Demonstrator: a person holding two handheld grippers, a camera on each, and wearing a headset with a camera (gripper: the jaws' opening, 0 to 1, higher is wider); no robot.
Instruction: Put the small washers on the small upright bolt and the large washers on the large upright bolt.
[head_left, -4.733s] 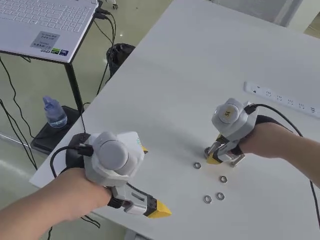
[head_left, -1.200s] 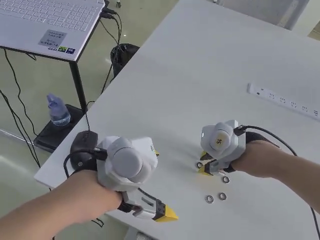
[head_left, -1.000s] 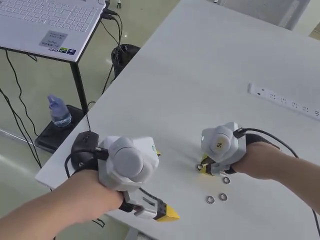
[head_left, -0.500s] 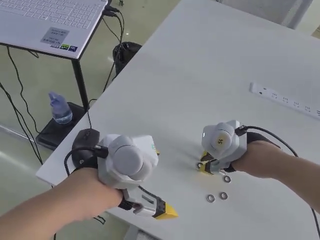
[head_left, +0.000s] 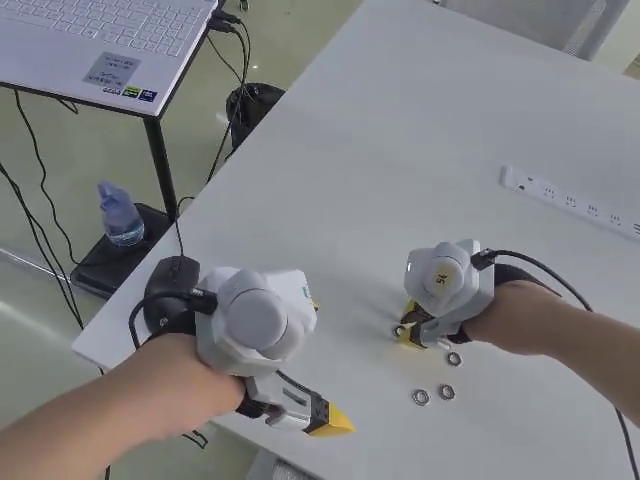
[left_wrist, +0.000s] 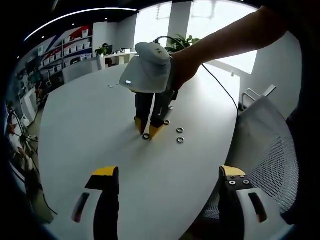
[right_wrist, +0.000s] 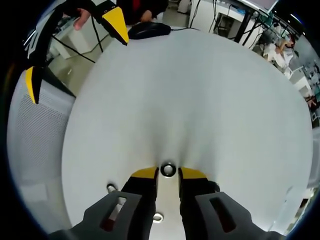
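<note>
My right gripper (head_left: 404, 333) rests tip-down on the white table (head_left: 400, 150). Its yellow fingertips (right_wrist: 146, 173) stand close together, with a metal washer (right_wrist: 168, 169) pinched flat between them. The same washer (left_wrist: 146, 136) lies under that gripper in the left gripper view. Three more loose washers lie just beyond it: one (head_left: 454, 358) to the right and a pair (head_left: 421, 397) (head_left: 446, 392) nearer the table's front edge. My left gripper (head_left: 325, 420) hovers off the front-left table edge, and its jaws (left_wrist: 168, 175) are wide apart with nothing between them.
A white power strip (head_left: 570, 200) lies at the far right of the table. A black mouse (head_left: 165, 300) sits by the near left corner. A laptop (head_left: 100, 30) stands on a side stand, and a bottle (head_left: 118, 215) is on the floor. A mesh chair (left_wrist: 270, 145) is behind the table edge.
Since 4.7 s ago my right gripper has shifted a little left onto one washer and its fingers have narrowed around it. Over the last second it has held still. The left gripper barely moved.
</note>
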